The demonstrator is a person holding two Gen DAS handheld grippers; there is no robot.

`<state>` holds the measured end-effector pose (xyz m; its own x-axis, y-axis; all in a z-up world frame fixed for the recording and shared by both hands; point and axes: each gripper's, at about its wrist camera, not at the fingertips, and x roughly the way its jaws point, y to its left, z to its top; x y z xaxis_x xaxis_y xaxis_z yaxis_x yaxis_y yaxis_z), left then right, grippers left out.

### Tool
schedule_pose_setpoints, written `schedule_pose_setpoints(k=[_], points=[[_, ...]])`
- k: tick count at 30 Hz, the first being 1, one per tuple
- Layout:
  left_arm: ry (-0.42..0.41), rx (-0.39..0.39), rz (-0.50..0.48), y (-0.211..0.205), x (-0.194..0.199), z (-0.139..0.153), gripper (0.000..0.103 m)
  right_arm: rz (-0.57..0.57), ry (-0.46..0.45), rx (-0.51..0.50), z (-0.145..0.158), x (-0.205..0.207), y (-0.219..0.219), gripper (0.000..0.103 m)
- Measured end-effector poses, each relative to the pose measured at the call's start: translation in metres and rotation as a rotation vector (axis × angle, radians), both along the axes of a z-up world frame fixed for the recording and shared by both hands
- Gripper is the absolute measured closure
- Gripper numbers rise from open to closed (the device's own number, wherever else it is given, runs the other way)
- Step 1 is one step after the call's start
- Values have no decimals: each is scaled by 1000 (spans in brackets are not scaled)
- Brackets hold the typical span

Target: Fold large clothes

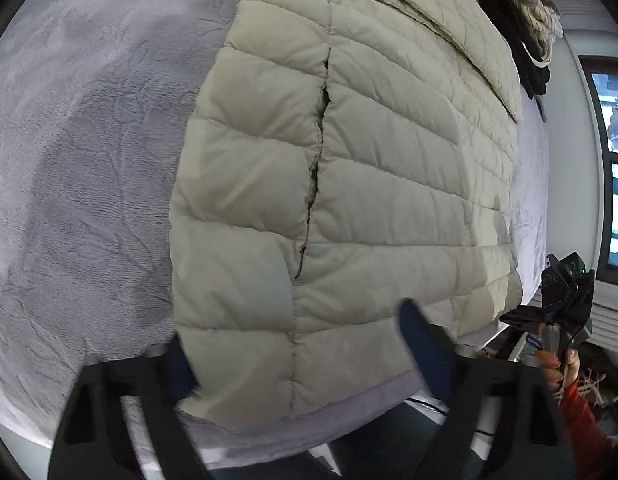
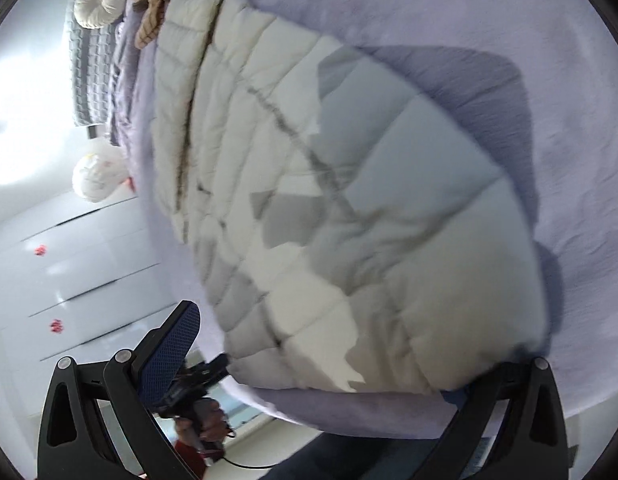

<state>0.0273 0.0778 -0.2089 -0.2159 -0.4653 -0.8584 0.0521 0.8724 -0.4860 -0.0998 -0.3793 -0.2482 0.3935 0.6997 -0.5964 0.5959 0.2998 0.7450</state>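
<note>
My left gripper (image 1: 297, 344) sits at the near edge of the bed, fingers spread, straddling the near left corner of the puffer jacket (image 1: 349, 180). The left pad is tucked at or under the jacket's side edge and the right pad (image 1: 419, 344) lies over its top; I can't tell whether either one presses the fabric.

My right gripper (image 2: 329, 344) is at the jacket's (image 2: 349, 220) other near corner, fingers wide apart. The left pad (image 2: 169, 356) hangs off the bed edge, clear of the fabric. The right finger is mostly hidden behind the jacket corner, so contact there is unclear.

The jacket is cream and quilted, lying flat along the lavender bedspread (image 1: 89, 180), hem at the near edge, collar toward the far end.

Beyond the collar: cream knit garment (image 1: 521, 0) and dark clothes (image 1: 529, 68). Round pillow (image 2: 99, 4) at the far corner.
</note>
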Motion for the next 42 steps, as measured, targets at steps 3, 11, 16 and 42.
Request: schedule_pose_setpoints(k=[3, 11, 16, 42], points=[[5, -10, 3, -7, 2, 2, 68, 12, -10, -3, 4, 5, 7, 3], [-63, -98, -19, 4, 16, 28, 92, 56, 23, -13, 5, 13, -2, 91], [-131, -190, 36, 13, 46, 68, 92, 52, -150, 7, 45, 38, -10, 93], [-430, -99, 104, -31, 267, 89, 92, 121, -363, -233, 110, 292, -47, 93]])
